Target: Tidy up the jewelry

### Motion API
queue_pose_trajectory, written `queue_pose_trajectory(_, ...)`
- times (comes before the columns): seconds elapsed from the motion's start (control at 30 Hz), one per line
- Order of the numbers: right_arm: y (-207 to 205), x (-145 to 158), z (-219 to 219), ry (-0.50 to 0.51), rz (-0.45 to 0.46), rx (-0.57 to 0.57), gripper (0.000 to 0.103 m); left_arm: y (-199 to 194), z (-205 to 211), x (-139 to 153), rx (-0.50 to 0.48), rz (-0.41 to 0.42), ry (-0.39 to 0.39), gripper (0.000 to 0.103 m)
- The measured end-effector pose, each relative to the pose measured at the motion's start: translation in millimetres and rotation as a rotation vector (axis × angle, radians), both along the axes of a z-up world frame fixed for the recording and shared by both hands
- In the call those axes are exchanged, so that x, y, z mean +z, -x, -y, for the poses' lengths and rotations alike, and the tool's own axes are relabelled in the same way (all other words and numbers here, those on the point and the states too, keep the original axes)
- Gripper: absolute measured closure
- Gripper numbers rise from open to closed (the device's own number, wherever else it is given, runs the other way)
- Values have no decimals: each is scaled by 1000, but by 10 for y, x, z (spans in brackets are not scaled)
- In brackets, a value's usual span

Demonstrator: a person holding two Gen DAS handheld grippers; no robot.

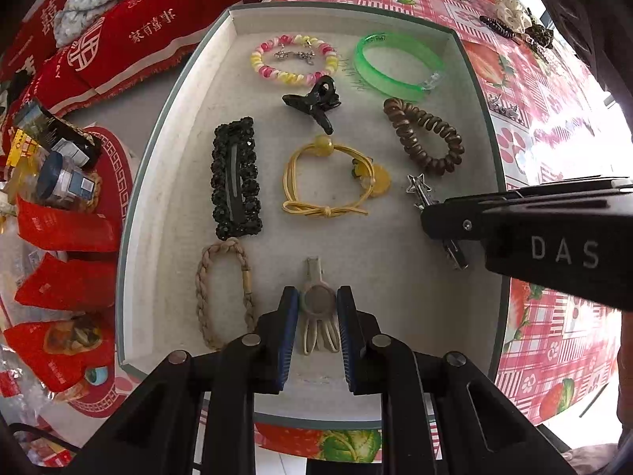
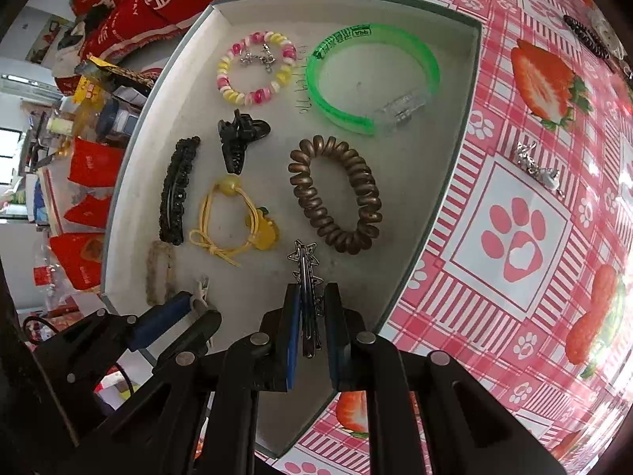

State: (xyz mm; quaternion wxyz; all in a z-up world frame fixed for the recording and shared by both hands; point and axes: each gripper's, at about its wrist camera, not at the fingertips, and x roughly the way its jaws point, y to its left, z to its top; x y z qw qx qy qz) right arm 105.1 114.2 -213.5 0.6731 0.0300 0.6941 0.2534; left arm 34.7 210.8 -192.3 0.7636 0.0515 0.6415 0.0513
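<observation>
A white-lined tray (image 1: 166, 182) (image 2: 435, 79) holds several hair pieces and bracelets. My left gripper (image 1: 318, 303) is closed around a beige rabbit-ear clip (image 1: 316, 301) lying at the tray's near edge; its pads touch both sides. My right gripper (image 2: 308, 301) has its jaws around a silver star hair clip (image 2: 304, 261), also seen in the left wrist view (image 1: 421, 192), at the tray's right side. Nearby lie a brown coil tie (image 2: 336, 194), a yellow cord tie (image 2: 237, 221), a black claw clip (image 1: 312, 105), a green bangle (image 2: 372, 79) and a beaded bracelet (image 1: 294, 59).
A black beaded barrette (image 1: 236, 178) and a braided beige tie (image 1: 223, 293) lie at the tray's left. On the strawberry tablecloth (image 2: 514, 237), right of the tray, sit a silver charm piece (image 2: 538, 168) and hair ties (image 1: 514, 19). Red packets and jars (image 1: 59, 182) crowd the left.
</observation>
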Motion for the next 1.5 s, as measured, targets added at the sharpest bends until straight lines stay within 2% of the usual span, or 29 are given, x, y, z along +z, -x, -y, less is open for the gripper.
queue_pose_trajectory(0.13,5,2,-31,6,5,13,89,-28,28,7,5,-8,-5,77)
queue_pose_trajectory(0.2,-1,-6,-80,0,-2,13,86,-37,36,24,6,-5,-2,77)
queue_pose_trajectory(0.27,-8,-4,-99,-11,-7,19,77,-37,37,52,4,1,-6,77)
queue_pose_trajectory(0.43,-14,44,-126,-18,6,18,73,-27,60,151,4,12,-15,77)
queue_pose_trajectory(0.8,-109,436,86,-66,58,-52,66,-31,109,319,2,25,-26,77)
queue_pose_trajectory(0.83,-103,480,132,-63,63,-63,66,-37,111,326,2,27,-24,75)
queue_pose_trajectory(0.9,-89,533,208,-61,67,-78,66,-40,113,361,11,36,-14,32)
queue_pose_trajectory(0.93,-79,555,250,-59,67,-85,66,-27,124,396,17,52,-20,7)
queue_pose_trajectory(1.0,-63,586,315,-58,66,-98,66,-25,146,463,10,83,-27,7)
queue_pose_trajectory(1.27,62,618,542,-39,45,-131,66,-81,196,550,-11,53,-3,7)
queue_pose_trajectory(1.5,183,619,669,-26,26,-141,66,-5,24,660,44,39,-10,4)
